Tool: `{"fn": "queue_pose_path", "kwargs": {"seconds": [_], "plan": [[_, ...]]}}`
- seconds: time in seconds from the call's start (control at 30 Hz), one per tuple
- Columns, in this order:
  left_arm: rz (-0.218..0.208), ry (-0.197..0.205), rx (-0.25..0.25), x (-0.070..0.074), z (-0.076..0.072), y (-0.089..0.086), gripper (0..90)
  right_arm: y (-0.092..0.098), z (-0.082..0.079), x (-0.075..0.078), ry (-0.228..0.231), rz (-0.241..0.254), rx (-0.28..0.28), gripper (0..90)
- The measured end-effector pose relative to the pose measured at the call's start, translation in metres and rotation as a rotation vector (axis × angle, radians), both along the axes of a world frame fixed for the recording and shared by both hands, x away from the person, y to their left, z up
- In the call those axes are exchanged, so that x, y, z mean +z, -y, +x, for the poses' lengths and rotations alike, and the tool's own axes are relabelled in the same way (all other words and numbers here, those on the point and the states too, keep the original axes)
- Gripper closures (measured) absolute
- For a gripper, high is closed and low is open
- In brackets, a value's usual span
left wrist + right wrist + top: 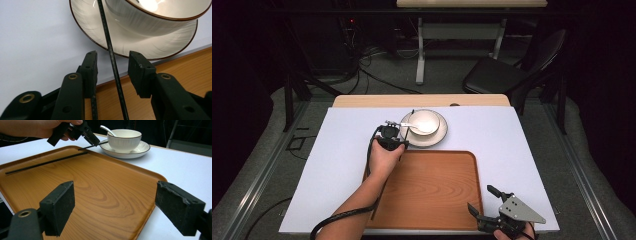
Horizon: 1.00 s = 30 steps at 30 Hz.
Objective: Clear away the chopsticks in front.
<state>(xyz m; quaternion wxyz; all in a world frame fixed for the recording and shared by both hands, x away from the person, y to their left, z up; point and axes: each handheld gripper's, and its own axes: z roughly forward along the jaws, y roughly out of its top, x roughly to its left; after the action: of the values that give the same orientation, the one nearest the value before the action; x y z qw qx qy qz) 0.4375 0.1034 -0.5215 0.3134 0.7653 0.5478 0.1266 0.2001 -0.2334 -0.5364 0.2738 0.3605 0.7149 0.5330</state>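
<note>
Step in hand: my left gripper [394, 126] is at the black chopstick [113, 65], which I judge I am either about to pinch or have just let go; I cannot tell which.
Left fingers: spread, with the chopstick running up between them and a gap on each side in the left gripper view.
Where the chopstick is: just above centre of the high view; one end rests on the rim of the white plate [100, 37], and the shaft slants down over the far edge of the wooden tray [432, 185].
Second chopstick: [45, 163] lies flat on the tray, at the left of the right gripper view.
Right fingers: my right gripper [480, 198] is spread wide and empty, at the lower right of the high view by the tray's near corner.
Next move: if it is a pick, close squarely on the thin shaft and lift without dragging the tip across the plate; the stick is narrow and could roll out of the pads.
In the way: the white bowl [125, 141] stands on the plate with a spoon [107, 130] in it, just past my left fingertips, so there is little room to push forward.
Around: a white table top [342, 150], and a black chair [507, 70] at the upper right.
</note>
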Motion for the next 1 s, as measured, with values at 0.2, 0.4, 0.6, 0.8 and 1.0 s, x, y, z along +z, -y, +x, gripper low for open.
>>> {"fn": "queue_pose_path", "kwargs": {"seconds": [0.2,0.4,0.6,0.8,1.0], "plan": [[0.005,0.000,0.021,-0.002,0.002,0.000,64.1,0.000,0.000,0.000,0.000,0.000,0.002,16.0],[0.011,-0.010,0.037,-0.005,0.005,-0.001,69.1,0.000,0.000,0.000,0.000,0.002,0.004,16.0],[0.026,-0.019,0.035,-0.005,0.006,-0.002,78.0,0.000,0.000,0.000,-0.001,0.003,0.004,16.0],[0.039,-0.053,0.041,-0.003,0.009,-0.001,85.5,0.000,0.000,0.000,-0.001,0.003,0.007,16.0],[0.051,-0.072,0.042,-0.002,0.011,-0.001,85.7,0.000,0.000,0.000,-0.001,0.004,0.006,16.0]]}}
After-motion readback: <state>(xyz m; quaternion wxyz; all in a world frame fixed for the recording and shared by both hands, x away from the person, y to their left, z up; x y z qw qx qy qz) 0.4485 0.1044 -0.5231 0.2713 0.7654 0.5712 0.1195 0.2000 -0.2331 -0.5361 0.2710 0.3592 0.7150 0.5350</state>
